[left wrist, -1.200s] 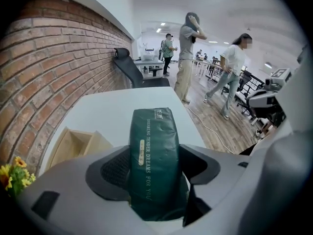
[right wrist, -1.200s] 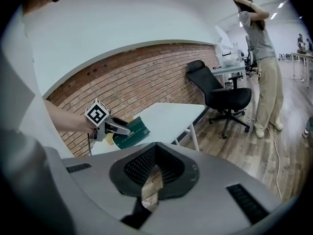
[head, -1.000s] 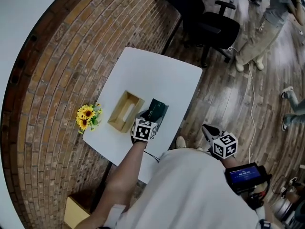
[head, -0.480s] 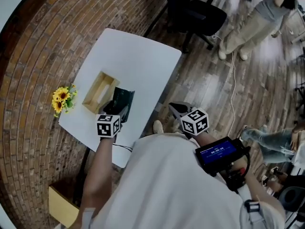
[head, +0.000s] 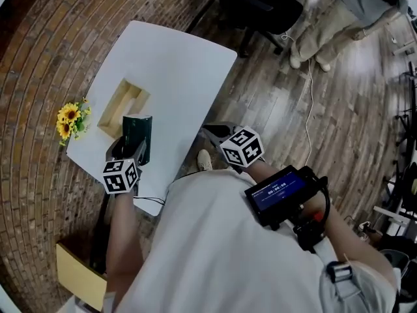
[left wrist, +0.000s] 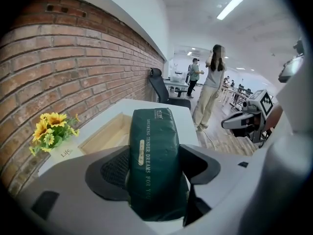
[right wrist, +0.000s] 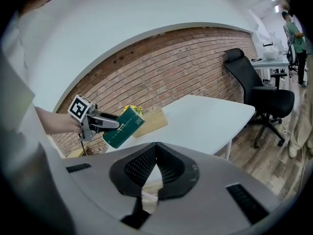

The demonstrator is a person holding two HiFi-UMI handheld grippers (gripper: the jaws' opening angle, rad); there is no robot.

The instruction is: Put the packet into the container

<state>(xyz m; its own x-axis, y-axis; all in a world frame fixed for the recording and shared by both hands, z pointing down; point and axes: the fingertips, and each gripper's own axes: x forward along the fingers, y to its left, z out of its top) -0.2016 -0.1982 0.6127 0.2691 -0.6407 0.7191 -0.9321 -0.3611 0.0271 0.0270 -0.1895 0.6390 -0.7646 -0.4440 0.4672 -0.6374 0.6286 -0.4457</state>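
My left gripper (head: 132,150) is shut on a dark green packet (head: 138,134), gripping its near end. In the left gripper view the packet (left wrist: 155,151) stands out between both pads, pointing at the open wooden container (left wrist: 108,133). The right gripper view shows the packet (right wrist: 121,127) held in the air, tilted, beside the container (right wrist: 149,120). The container (head: 121,103) lies on the white table (head: 176,64), just beyond the packet. My right gripper (head: 214,133) hangs off the table's near edge over the floor; its pads (right wrist: 155,148) meet with nothing between them.
A small bunch of sunflowers (head: 69,119) stands at the table's left edge by the brick wall. A black office chair (head: 260,8) is past the far end of the table. A person (head: 326,25) stands on the wooden floor beyond it. A cardboard box (head: 78,276) sits under the table's corner.
The left gripper has lifted the packet off the table beside the container and now holds it tilted in the air. The right gripper has come closer to the table's edge. The head view has shifted.
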